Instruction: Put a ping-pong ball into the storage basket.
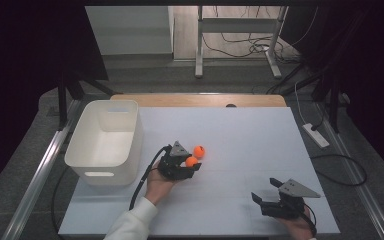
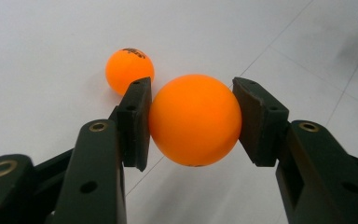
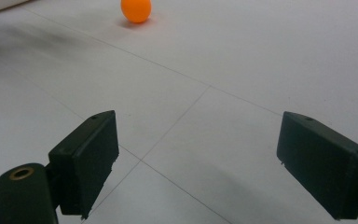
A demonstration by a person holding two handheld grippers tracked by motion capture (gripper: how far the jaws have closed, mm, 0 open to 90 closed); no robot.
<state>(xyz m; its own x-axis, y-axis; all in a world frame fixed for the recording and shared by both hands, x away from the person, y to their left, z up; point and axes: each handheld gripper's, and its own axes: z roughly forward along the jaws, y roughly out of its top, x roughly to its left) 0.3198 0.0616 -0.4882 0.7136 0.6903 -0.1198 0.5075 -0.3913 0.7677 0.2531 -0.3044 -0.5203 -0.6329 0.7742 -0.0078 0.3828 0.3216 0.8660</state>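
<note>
From the high view, the white rectangular plastic bin (image 1: 105,141) sits at the left of the white table (image 1: 240,130), and you can see nothing inside it but its bare white floor. Your left hand (image 1: 159,184) comes in from the bottom on a white sleeve (image 1: 132,220), palm under the left gripper (image 1: 194,165), which points toward the right and away from you, just to the right of the bin. An orange ping-pong ball (image 1: 191,161) sits at its tips, and a second orange ball with black print (image 1: 199,151) lies on the table just beyond it, close by. Your right hand (image 1: 300,222) rests low at the near right edge, with the right gripper (image 1: 265,192) aimed to the left, well apart from both balls.

In the left gripper view, your two black pads press the orange ping-pong ball (image 2: 195,119) from either side at about its middle; it is gripped between them, with the table showing underneath. The second orange ball with black print (image 2: 127,67) lies behind the left-hand pad, partly hidden by it.

In the right gripper view, your right gripper (image 3: 196,163) stands wide, with bare table (image 3: 242,60) between the pads and nothing held. One orange ball (image 3: 136,10) shows far off at the top edge; you cannot tell which of the two it is.
</note>
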